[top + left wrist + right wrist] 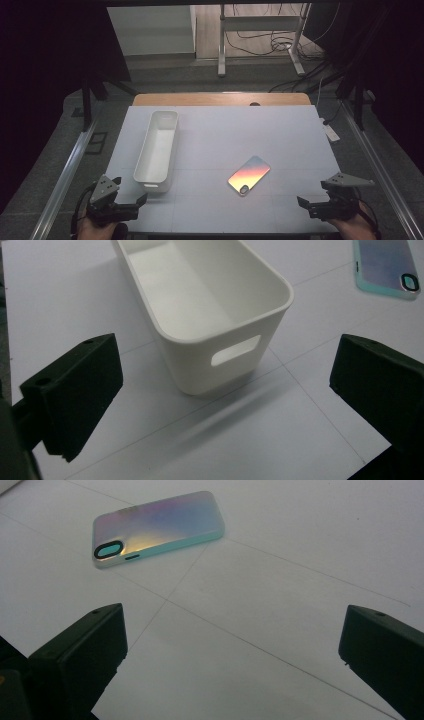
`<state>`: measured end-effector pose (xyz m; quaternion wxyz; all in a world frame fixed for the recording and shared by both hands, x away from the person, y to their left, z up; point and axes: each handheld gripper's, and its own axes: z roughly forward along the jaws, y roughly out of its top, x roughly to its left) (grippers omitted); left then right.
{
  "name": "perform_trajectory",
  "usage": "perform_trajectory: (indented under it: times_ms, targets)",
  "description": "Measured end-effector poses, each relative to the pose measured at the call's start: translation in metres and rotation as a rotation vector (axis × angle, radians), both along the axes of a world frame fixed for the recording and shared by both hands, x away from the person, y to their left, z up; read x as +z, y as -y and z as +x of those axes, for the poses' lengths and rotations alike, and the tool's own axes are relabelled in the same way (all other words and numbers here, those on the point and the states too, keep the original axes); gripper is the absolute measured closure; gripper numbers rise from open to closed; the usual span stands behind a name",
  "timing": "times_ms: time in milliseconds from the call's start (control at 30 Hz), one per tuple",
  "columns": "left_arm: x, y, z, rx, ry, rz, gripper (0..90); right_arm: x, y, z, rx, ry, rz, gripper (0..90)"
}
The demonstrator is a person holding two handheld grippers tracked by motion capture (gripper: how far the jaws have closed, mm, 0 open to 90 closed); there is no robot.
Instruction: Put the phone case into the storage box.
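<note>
The iridescent phone case point(249, 175) lies flat, camera cutout up, on the white table point(280, 135), right of the empty white bin point(158, 150). Both the left gripper point(131, 196) and right gripper point(311, 201) hover near the table's front edge, jaws apart, holding nothing. Grey floor and cables point(280, 42) lie beyond.

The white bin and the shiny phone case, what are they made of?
The white bin looks like moulded plastic with a smooth matte finish: thin even walls, rounded corners and a cut-out handle slot. The phone case looks like glossy plastic or soft rubbery material, I can't tell which: its back shimmers from pink to blue with a golden glare, and its edge is mint green.
</note>
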<state>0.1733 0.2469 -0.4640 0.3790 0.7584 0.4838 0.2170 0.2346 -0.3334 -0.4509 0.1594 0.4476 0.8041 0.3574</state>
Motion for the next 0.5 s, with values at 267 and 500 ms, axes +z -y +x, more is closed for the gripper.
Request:
perform_trajectory:
  times_ms: [267,500]
  targets:
    - [0.0001,-0.0014,-0.003,-0.005,0.004,-0.006,1.4,-0.0005,-0.0015,0.0029,0.004,-0.007,-0.004,0.0]
    - [0.0001,-0.0026,-0.0041,-0.001,0.004,-0.014,1.5,-0.0008,-0.0027,0.0049,0.009,-0.016,-0.006,0.0]
